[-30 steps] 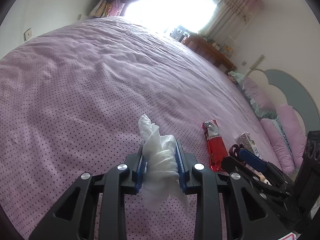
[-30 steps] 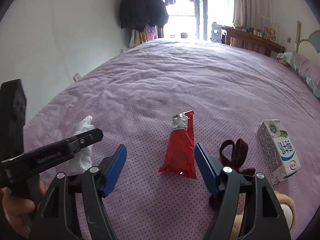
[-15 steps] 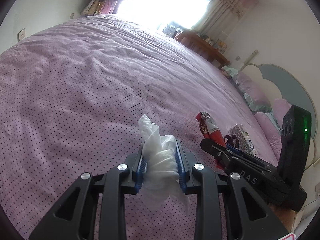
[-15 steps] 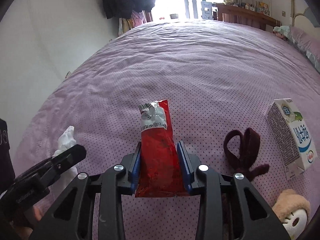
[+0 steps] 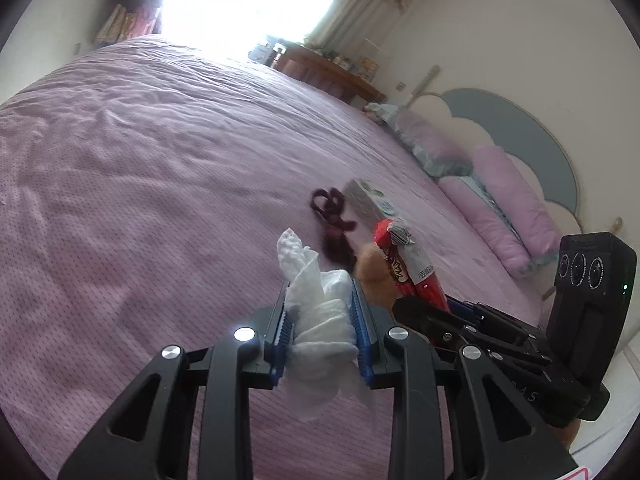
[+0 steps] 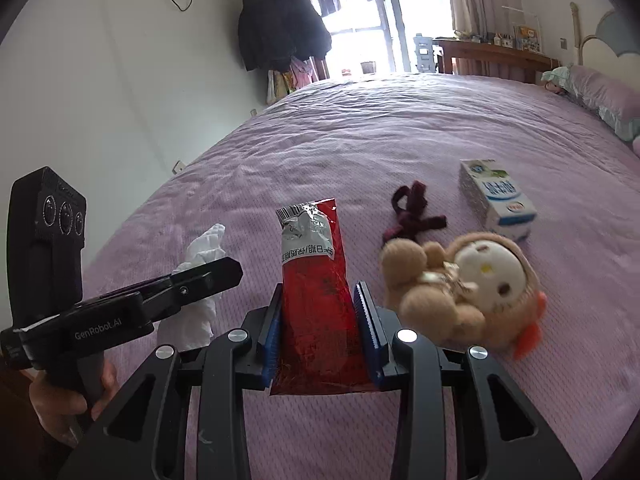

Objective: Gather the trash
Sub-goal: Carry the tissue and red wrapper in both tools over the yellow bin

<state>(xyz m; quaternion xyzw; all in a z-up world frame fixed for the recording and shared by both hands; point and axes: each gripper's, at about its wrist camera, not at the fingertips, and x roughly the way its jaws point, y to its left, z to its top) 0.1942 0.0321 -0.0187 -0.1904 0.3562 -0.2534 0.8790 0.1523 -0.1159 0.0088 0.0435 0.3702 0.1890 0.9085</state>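
Right now both pieces of trash are off the bed & in the grippers. The red wrapper (image 6: 316, 304), silver torn top w/ a barcode, stands upright between the blue pads of the right gripper (image 6: 320, 332); its jaws have just been closing on it & the pads press its sides, lower edge hanging below the pads. In the left wrist view the same wrapper (image 5: 408, 264) pokes up at right, above the right gripper's black body (image 5: 500, 340). The crumpled white tissue (image 5: 316, 312) is pinched in the left gripper (image 5: 320, 320), jaws pressed nearly together on it, one twisted end sticking up past the fingertips, loose ends drooping below. From the right wrist view the left gripper (image 6: 208, 276) comes in from the left edge w/ the tissue (image 6: 202, 256) bunched behind its tip, and a hand (image 6: 68, 396) wraps its handle.

On the purple dotted bedspread (image 6: 420, 128), just right of the wrapper, lies a tan plush toy (image 6: 460, 284) w/ a white face. Beyond it a dark maroon hair tie (image 6: 412, 212), then a small white & blue milk carton (image 6: 496, 200) on its side, near the tie but apart. Purple pillows (image 5: 508, 216) line the bed's headboard edge, under a grey & white cloud-shaped headboard (image 5: 520, 128). Dark coats (image 6: 280, 20) hang on the wall past the far corner, by a bright window.
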